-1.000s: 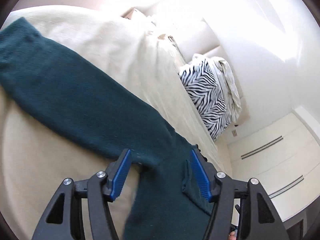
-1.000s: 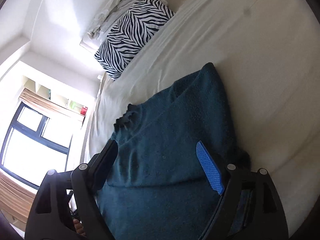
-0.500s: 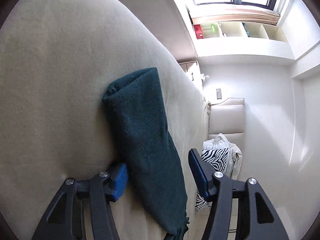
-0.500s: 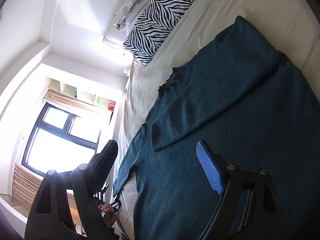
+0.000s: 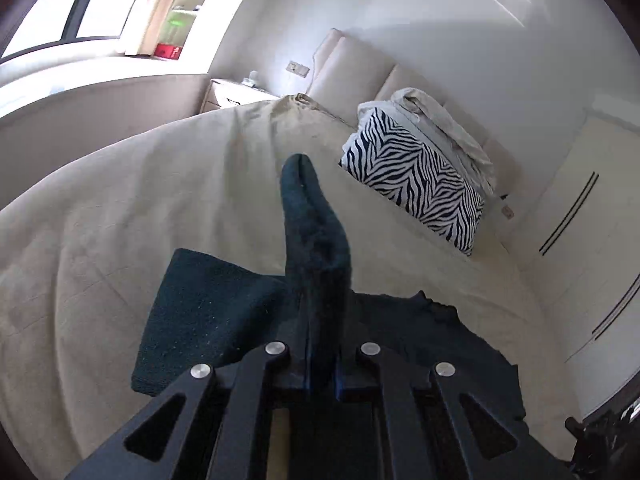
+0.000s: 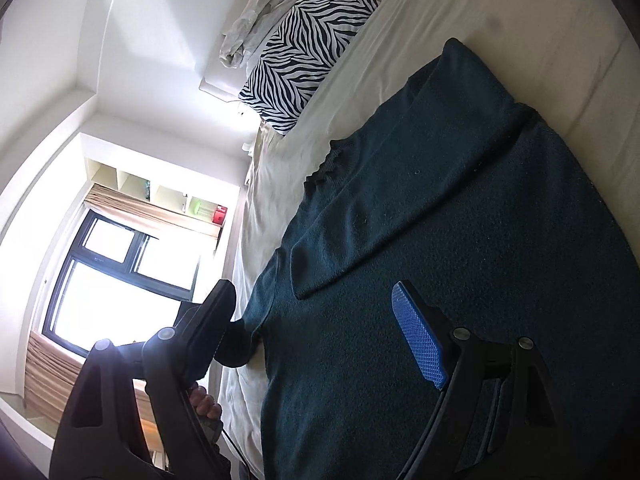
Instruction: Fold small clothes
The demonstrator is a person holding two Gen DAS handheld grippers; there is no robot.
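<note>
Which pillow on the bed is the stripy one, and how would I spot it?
Look at the big cream bed, then up to its padded beige headboard. The black-and-white zebra-striped pillow leans there. A crumpled plain cream cloth lies on top of it; the pillow alone has bold stripes.

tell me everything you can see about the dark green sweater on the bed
The sweater is a dark teal-green, fuzzy knit with a frilled neckline and a few pale lint specks. Its body lies flat on the cream bed cover, neck toward the zebra pillow. One sleeve is already folded across the chest. The other sleeve is pinched in the shut left gripper and sticks up off the bed, cuff outward. The open right gripper hangs over the body without gripping it.
</note>
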